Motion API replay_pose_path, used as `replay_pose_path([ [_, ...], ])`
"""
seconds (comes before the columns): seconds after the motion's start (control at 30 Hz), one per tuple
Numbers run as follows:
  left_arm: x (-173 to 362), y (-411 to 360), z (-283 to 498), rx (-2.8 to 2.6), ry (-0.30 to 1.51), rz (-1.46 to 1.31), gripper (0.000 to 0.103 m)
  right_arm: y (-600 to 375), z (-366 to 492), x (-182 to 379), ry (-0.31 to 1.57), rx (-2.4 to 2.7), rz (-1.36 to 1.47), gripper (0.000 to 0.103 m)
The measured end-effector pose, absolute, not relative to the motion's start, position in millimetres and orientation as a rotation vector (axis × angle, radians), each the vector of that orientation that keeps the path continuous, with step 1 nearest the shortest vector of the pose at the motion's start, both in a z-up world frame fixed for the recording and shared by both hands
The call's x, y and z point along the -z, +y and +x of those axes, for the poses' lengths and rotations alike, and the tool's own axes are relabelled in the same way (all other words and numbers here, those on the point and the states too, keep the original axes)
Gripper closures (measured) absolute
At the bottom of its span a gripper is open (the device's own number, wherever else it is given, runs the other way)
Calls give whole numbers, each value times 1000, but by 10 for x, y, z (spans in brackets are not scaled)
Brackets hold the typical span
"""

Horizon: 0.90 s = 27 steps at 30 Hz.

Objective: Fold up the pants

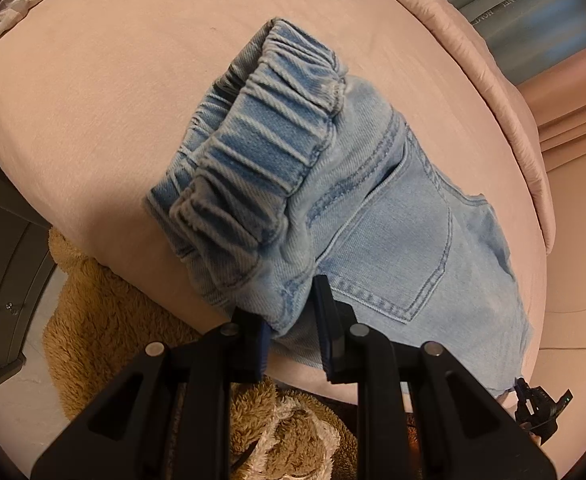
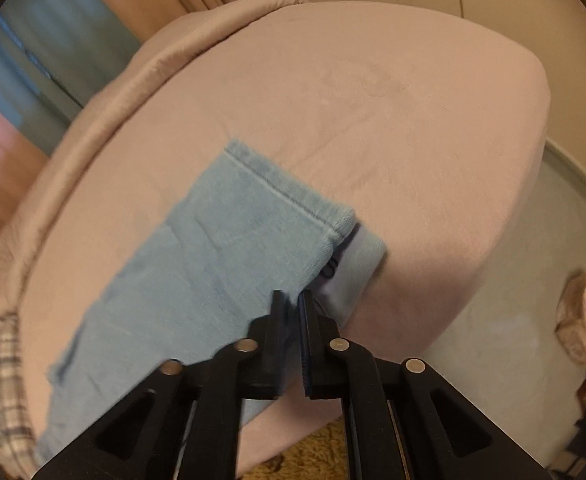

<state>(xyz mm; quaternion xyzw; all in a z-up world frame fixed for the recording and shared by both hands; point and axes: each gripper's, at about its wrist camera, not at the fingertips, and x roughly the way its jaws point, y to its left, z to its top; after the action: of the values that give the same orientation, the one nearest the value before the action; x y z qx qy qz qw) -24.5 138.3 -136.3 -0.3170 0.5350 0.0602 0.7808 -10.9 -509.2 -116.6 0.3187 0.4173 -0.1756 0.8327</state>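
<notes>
Pale blue denim, the pants (image 1: 373,208), lies across the pink bedsheet (image 1: 93,100), close to the near edge of the mattress. From my left wrist camera I see the elastic waistband (image 1: 261,132) bunched and turned up toward the far left, with a back pocket (image 1: 397,248) lying flat to its right. My left gripper (image 1: 293,320) sits at the near corner of the waist end, its jaws standing a little apart with a thick roll of denim between them; I judge it is pinching that fabric, though the near finger hides the contact.

From the right wrist camera I see the leg end: the stitched hem (image 2: 289,196) runs far left to near right, and a second leg cuff (image 2: 357,264) pokes out beneath it. My right gripper (image 2: 293,300) has its jaws pressed nearly together on the near edge of the top leg. That frame is blurred, so the grip is probable, not certain.

I read this as the lengthwise fold in hand, both ends gripped along the near edge. The next move calls for lifting both ends together and carrying one end over to the other, keeping the denim taut so the layers land square. A brown plush toy (image 1: 105,312) sits on the floor below the bed edge.
</notes>
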Motion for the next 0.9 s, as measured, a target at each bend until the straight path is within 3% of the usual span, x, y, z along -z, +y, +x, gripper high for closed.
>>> replay_pose_path([
  [0.07, 1366, 1382, -244, -130, 1156, -687, 81, -5155, -171, 1150, 862, 393, 684, 95],
  [0.2, 1364, 1372, -241, -130, 1155, -687, 81, -5256, -209, 1170, 849, 383, 741, 78],
  [0.37, 1363, 1371, -237, -131, 1154, -685, 81, -5380, -74, 1310, 869, 361, 780, 75],
  [0.43, 1341, 1363, -236, -128, 1150, -676, 85, -5390, -23, 1345, 876, 378, 781, 82],
  [0.47, 1308, 1358, -247, -132, 1143, -674, 87, -5381, -26, 1335, 876, 397, 769, 94],
  [0.5, 1284, 1349, -256, -131, 1143, -669, 92, -5359, -54, 1290, 869, 405, 762, 94],
  [0.6, 1108, 1342, -329, -103, 1129, -644, 94, -5344, -189, 1111, 810, 399, 762, 97],
  [0.73, 1136, 1334, -399, -92, 1168, -619, 93, -5344, -359, 1016, 794, 419, 722, 97],
  [0.9, 1383, 1379, -359, -105, 1190, -669, 87, -5400, -219, 1333, 866, 443, 727, 97],
])
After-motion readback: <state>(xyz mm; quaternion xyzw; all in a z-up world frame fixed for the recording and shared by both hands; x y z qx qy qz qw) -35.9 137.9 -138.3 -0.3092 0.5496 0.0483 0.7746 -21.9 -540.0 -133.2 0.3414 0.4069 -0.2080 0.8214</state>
